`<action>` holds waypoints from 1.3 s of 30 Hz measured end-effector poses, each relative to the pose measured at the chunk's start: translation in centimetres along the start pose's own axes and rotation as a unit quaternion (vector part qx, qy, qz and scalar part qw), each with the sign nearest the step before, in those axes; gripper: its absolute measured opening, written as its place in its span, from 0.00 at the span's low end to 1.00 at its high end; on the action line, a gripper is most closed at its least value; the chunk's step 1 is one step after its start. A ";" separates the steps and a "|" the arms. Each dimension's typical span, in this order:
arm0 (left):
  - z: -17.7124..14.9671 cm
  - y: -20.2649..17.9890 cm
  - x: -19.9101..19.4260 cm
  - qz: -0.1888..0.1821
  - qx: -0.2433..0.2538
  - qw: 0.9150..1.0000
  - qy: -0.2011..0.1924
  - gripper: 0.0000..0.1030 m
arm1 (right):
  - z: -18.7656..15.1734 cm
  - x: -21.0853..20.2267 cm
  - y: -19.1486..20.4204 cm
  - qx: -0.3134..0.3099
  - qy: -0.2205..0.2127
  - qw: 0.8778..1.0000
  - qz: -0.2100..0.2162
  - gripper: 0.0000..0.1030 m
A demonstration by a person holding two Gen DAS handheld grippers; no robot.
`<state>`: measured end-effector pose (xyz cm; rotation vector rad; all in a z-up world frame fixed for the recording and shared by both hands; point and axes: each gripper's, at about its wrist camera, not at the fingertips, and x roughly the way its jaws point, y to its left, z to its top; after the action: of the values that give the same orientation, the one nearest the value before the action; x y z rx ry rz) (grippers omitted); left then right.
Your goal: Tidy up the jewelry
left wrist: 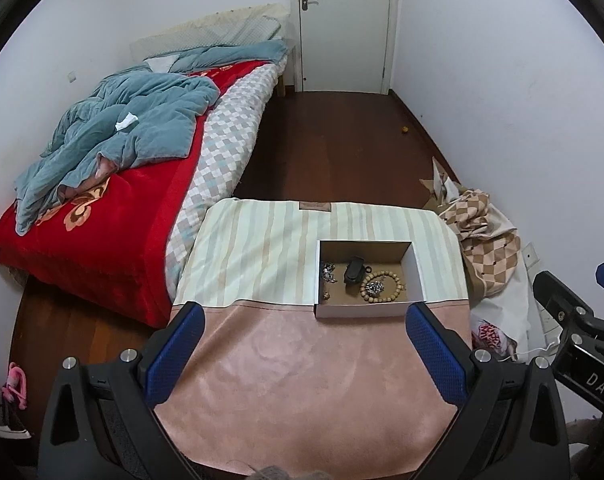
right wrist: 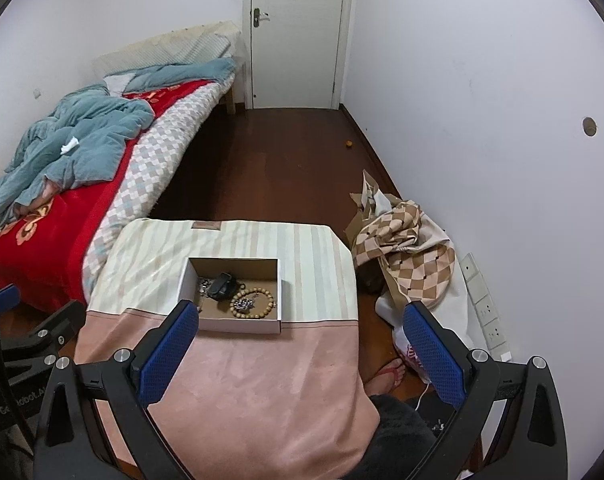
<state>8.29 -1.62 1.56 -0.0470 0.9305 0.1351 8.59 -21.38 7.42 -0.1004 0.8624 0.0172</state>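
Note:
A white cardboard box [left wrist: 418, 270] stands on a small table [left wrist: 293, 360] covered with a pink and striped cloth. The box [right wrist: 189, 280] holds a wooden bead bracelet [left wrist: 394, 284] [right wrist: 267, 294], a black object [left wrist: 354, 270] [right wrist: 221, 284], a silver piece [left wrist: 328, 270] and a small earring [left wrist: 326, 295]. My left gripper [left wrist: 304, 344] is open and empty, above the near part of the table, short of the box. My right gripper [right wrist: 302, 344] is open and empty, above the table's right front, with its left finger [right wrist: 169, 344] near the box's front corner.
A bed [left wrist: 101, 220] with a red blanket and a blue quilt lies left of the table. Checkered cloth and bags [right wrist: 406, 248] lie on the floor at the right wall. A white door [left wrist: 344, 24] is at the back. A foot in a sandal [right wrist: 390, 372] is beside the table.

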 end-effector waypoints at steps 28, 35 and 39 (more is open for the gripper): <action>0.7 -0.6 3.7 0.006 -0.005 1.000 0.030 1.00 | 0.1 4.9 0.4 -0.003 0.045 0.999 -0.001 1.00; 0.7 -0.6 3.7 0.006 -0.005 1.000 0.030 1.00 | 0.0 4.9 0.3 -0.008 0.045 0.999 0.000 1.00; 0.6 -0.7 3.7 0.007 -0.005 1.000 0.029 1.00 | 0.0 4.9 0.5 -0.010 0.045 0.999 0.000 1.00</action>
<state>11.05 -1.87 -1.06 -0.0542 0.9880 0.1518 11.79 -21.05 3.70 -0.1215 0.9522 0.0210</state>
